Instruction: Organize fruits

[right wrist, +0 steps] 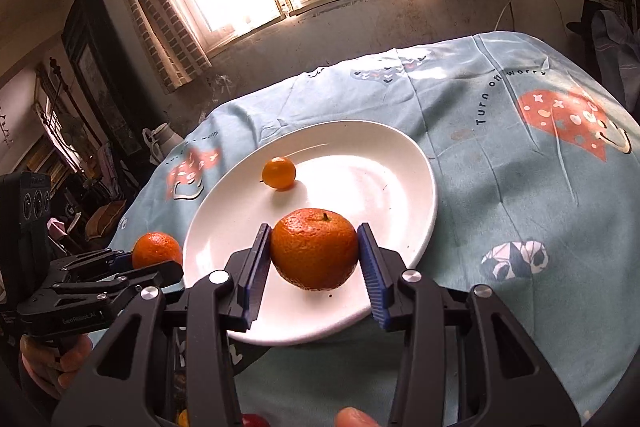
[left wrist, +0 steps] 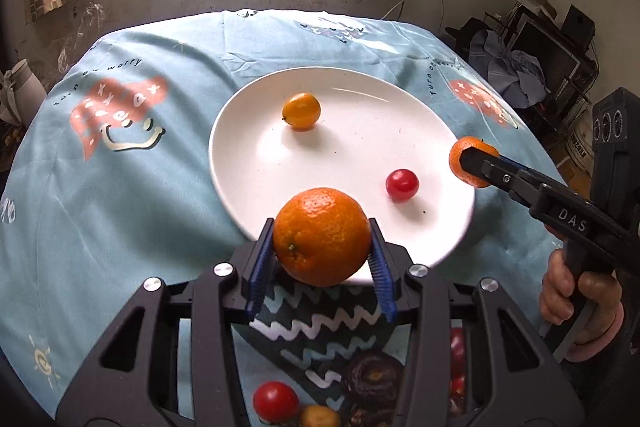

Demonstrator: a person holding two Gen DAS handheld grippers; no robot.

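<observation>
left claw: pinching a mandarin between its blue pads, stem end facing the camera; fruit fills the gap, pads tight on both sides
right claw: pinching a second mandarin, stem up, pads pressed on its left and right sides
key relation: both held fruits sit over or at the edge of the white plate; left claw's mandarin hangs over the near rim, right claw's mandarin, seen from the left wrist camera, is at the right rim
from right wrist: the plate lies directly under and beyond the held mandarin, so a drop looks like a short way straight down; height above the plate can't be told
nearer hand: hard to call, both about at the rim; right looks a bit further in over the plate in its own view
already on plate: kumquat far-left of centre, cherry tomato near-right; both well apart from each other
open spots: bare plate in the middle and near-left, my guess for set-down
left claw pose: tilted steeply down, aimed far across the worktop
right claw pose: shallower tilt, coming in from the right; a hand grips its handle
still waiting: more fruit in the near pile under the left claw, another cherry tomato and a dark wrinkled fruit
risk: round fruit may roll on the smooth plate and nudge the cherry tomato
</observation>
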